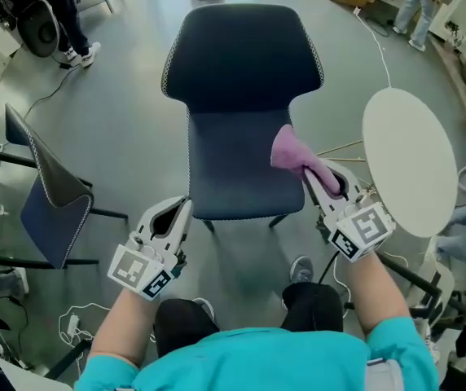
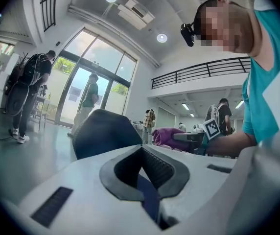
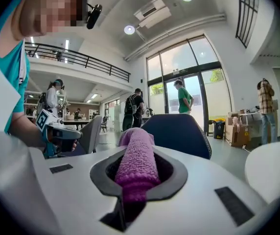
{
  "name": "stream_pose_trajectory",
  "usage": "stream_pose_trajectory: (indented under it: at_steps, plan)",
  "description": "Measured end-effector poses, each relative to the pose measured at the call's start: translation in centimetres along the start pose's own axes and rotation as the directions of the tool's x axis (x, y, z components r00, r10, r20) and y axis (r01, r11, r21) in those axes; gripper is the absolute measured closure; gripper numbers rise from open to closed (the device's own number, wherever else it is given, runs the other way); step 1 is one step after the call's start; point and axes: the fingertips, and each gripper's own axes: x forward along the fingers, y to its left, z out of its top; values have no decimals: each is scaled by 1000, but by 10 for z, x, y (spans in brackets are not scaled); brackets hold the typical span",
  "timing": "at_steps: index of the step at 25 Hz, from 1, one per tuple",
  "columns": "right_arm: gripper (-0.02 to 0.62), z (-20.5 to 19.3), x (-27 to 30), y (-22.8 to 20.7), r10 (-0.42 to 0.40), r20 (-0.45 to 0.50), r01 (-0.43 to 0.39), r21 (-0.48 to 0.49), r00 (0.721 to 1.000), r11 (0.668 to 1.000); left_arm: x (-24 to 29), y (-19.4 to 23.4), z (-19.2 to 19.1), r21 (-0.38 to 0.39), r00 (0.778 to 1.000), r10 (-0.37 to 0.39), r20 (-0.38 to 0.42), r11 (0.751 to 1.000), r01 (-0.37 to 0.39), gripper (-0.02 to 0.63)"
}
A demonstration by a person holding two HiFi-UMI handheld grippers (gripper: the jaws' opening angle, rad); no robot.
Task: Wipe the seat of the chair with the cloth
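Loosely bunched purple cloth (image 1: 290, 147) (knitted texture) fills right gripper (image 1: 314, 176).

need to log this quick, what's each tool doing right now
Left tool: closed, nothing in it.
Right tool: closed on the pink cloth.

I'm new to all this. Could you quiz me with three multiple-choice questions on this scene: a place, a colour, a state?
1. The round white tabletop stands: A) on the person's right of the moulded chair; B) behind it; C) under it.
2. The chair's colour: A) red; B) dark blue; C) yellow.
3. The pink knitted cloth is: A) on the floor; B) over the backrest; C) clamped in the right gripper.
Answers: A, it sits beside the right gripper; B, it looks navy throughout; C, the jaws pinch it.
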Motion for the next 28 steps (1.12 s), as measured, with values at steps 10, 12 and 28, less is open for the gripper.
stream_pose_trajectory:
  at_steps: [10, 12, 28]
  plan:
    - [543, 165, -45, -1, -17, -66, 23, 98, 998, 995, -7, -39, 194, -33, 998, 51, 21, 998, -50, 612]
    - [543, 200, -55, -14, -32, -55, 37, 102, 998, 994, 0, -48, 233, -8, 998, 53, 35, 999, -52, 612]
    - [543, 358, -172, -74, 63, -60, -58, 85, 996, 995, 30, -186, 415, -23, 982, 139, 126, 990, -137, 612]
